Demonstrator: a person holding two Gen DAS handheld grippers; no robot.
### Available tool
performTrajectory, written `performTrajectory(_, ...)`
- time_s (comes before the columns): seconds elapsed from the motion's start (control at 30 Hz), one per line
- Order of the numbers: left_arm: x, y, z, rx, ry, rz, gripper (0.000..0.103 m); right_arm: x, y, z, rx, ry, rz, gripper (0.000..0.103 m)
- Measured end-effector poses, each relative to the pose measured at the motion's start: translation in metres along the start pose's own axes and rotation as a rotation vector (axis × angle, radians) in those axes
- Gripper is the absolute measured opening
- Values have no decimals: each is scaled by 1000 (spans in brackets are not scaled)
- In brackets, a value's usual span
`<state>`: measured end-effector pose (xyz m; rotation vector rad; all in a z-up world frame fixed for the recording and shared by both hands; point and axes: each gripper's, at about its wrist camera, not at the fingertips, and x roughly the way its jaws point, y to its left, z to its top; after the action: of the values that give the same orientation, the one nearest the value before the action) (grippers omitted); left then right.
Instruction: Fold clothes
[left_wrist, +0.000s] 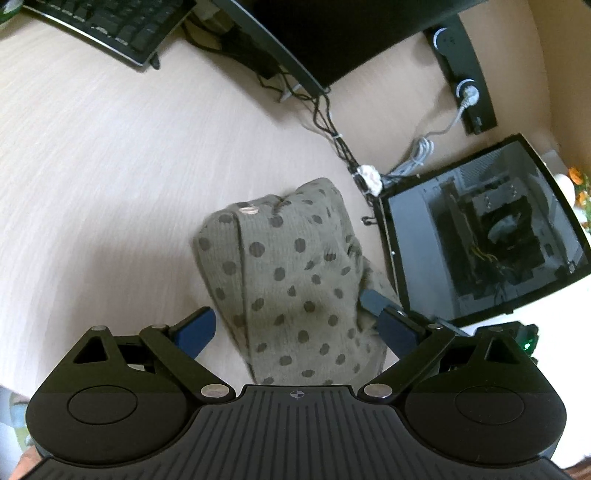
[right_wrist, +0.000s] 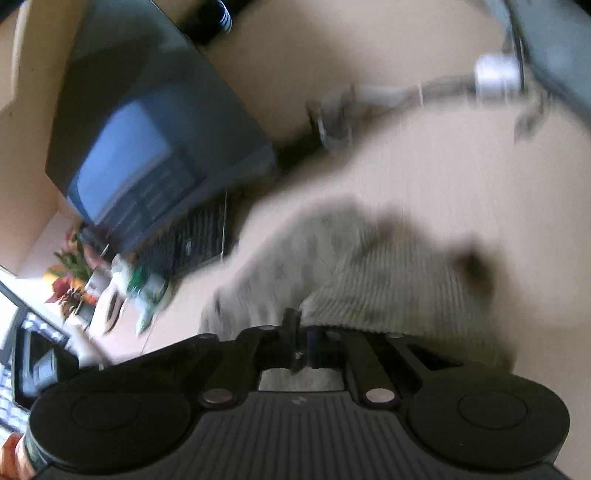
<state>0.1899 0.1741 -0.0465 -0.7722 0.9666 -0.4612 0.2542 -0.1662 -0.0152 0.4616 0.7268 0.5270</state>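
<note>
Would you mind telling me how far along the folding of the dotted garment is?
Done: the polka-dot garment already lies as a narrow bundle on the desk. In hand: the right gripper is shut on its ribbed edge; the left gripper is open. Left: finishing folds.

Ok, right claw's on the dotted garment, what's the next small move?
Probably draw the right claw across, carrying the edge over: it looks shut on the polka-dot garment, already partly folded on the desk. The left claw stands open, straddling it.
</note>
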Motion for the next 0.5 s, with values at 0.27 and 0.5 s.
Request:
performTrajectory(0.27, -9, -32, 13, 92, -53, -108, 98, -17, -36, 35, -169, -76, -307, 5)
performTrajectory(0.5, 37, -71, 16, 194, -7, -146, 98, -3, -60, -15, -177, 85, -424, 32)
